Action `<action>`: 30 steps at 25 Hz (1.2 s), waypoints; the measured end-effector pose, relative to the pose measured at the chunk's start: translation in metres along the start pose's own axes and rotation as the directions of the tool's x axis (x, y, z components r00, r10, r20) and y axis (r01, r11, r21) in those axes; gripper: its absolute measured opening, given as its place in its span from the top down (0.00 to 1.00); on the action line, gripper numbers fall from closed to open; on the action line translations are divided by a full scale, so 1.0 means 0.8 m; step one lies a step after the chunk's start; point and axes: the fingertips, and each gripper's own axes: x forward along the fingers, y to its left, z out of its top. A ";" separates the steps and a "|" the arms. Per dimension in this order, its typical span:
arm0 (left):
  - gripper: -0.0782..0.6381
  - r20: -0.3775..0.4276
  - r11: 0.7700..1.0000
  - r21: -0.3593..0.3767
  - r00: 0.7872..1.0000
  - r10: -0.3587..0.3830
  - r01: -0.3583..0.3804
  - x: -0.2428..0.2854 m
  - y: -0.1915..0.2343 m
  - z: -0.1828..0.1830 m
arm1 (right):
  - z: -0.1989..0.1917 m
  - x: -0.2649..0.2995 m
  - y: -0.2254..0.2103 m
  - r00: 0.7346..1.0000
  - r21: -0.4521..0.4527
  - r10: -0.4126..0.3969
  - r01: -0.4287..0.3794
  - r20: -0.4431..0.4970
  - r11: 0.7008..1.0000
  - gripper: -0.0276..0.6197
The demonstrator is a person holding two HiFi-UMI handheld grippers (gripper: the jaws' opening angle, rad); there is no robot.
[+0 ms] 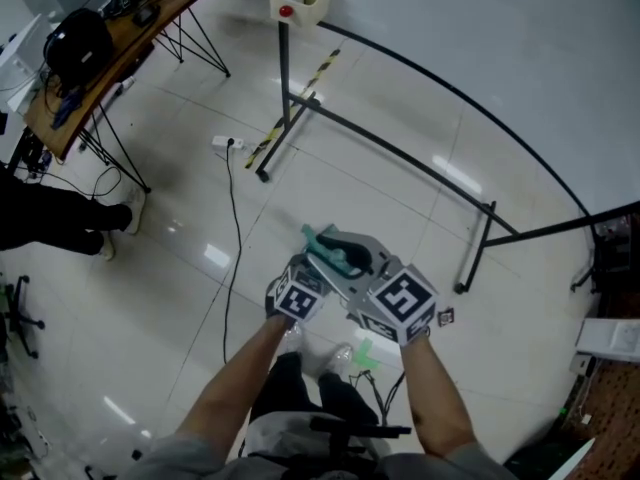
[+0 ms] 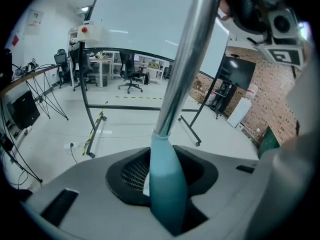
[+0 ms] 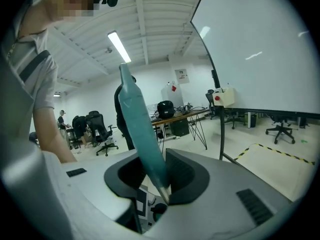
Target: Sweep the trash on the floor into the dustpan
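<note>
A long handle, a metal pole (image 2: pixel 185 59) with a teal sleeve (image 2: pixel 167 184), runs between both grippers. My left gripper (image 2: pixel 167 176) is shut on the teal sleeve, which fills the gap between its jaws. The right gripper (image 3: pixel 157 176) is shut on a teal grip (image 3: pixel 140 134) that slants up past a person's arm. In the head view the left gripper (image 1: pixel 300 290) and right gripper (image 1: pixel 395 303) sit close together with the teal handle (image 1: pixel 335 251) just beyond them. A green piece (image 1: pixel 365 353) shows on the floor by my feet; I cannot tell what it is. No trash or dustpan is clearly in view.
A black metal stand (image 1: pixel 400 153) with a curved bar crosses the pale tiled floor ahead. A power strip (image 1: pixel 226 142) and its cable trail toward me. A wooden desk (image 1: pixel 120 43) stands far left, a person's legs (image 1: pixel 60 218) beside it. Yellow-black tape (image 1: pixel 300 98) marks the floor.
</note>
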 end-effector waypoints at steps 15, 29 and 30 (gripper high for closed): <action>0.72 0.041 0.999 0.038 0.999 0.029 -0.030 -0.007 0.007 0.000 | 0.004 -0.016 -0.049 0.993 0.037 -0.110 0.109 0.032 0.993 0.84; 0.73 0.011 0.992 0.111 0.999 0.052 -0.053 -0.067 0.017 0.010 | 0.011 -0.122 -0.088 0.943 0.040 -0.328 0.326 0.059 0.944 0.87; 0.73 0.008 0.989 0.133 0.998 0.056 -0.056 -0.076 0.015 0.017 | 0.016 -0.132 -0.086 0.935 0.034 -0.347 0.345 0.067 0.938 0.87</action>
